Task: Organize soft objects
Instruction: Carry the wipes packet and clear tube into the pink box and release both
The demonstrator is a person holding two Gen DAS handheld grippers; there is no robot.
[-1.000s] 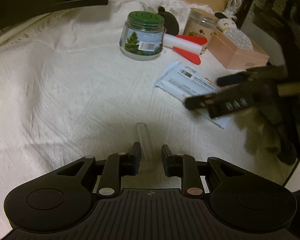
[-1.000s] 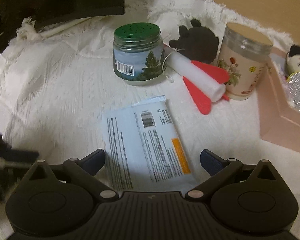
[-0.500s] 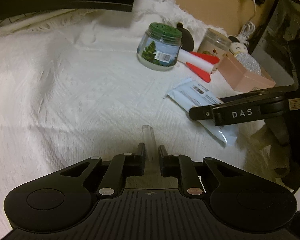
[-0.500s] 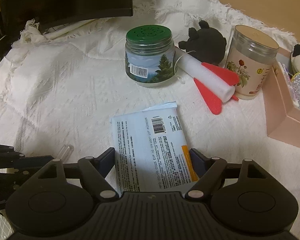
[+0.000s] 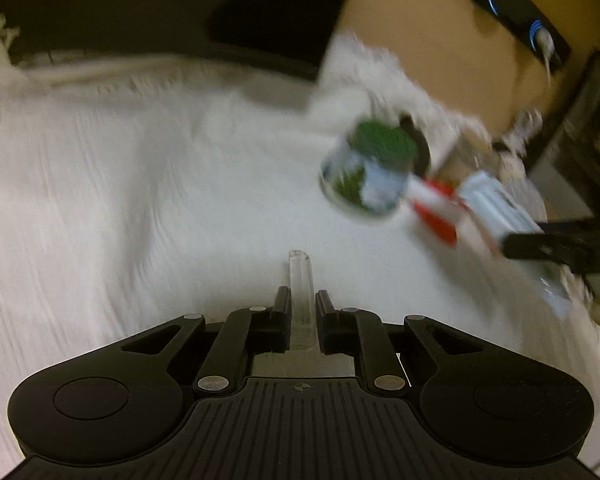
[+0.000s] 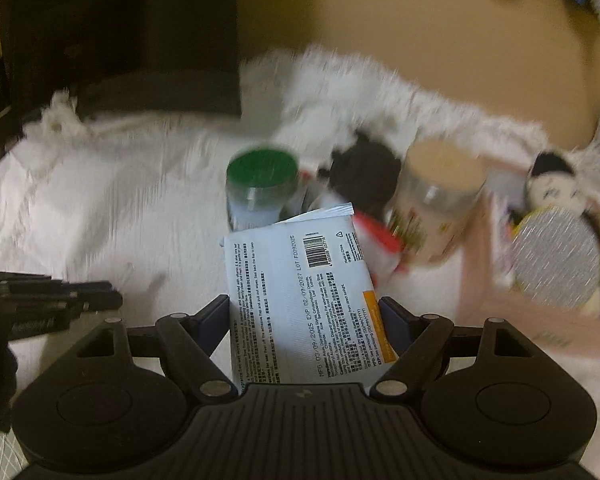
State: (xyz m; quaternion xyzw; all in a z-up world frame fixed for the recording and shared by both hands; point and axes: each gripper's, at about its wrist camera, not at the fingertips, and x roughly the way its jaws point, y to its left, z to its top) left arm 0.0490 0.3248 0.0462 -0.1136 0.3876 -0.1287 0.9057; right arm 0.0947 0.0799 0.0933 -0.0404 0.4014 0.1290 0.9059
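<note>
- Your left claw point(image 5: 302, 306) is clamped on a small clear plastic tube point(image 5: 301, 288), which juts forward between its fingers, above the white textured cloth point(image 5: 120, 200).
- Your right claw point(image 6: 304, 318) grips a flat pale-blue printed wipes packet point(image 6: 300, 304), raised off the cloth.
- Beyond that packet stand a green-lidded glass jar point(image 6: 260, 188), a black plush toy point(image 6: 364, 172) and a tan-lidded clear jar point(image 6: 436, 200).

Both grippers are matte black plastic. Each has a ribbed centre plate with a small cross mark, flanked by two rounded lobes bearing shallow round discs. Angled linkage bars with silver rivets run forward from the plate. The left gripper point(image 5: 302, 305) has black fingers; the right gripper point(image 6: 304, 317) has dark blue pads point(image 6: 214, 320).
</note>
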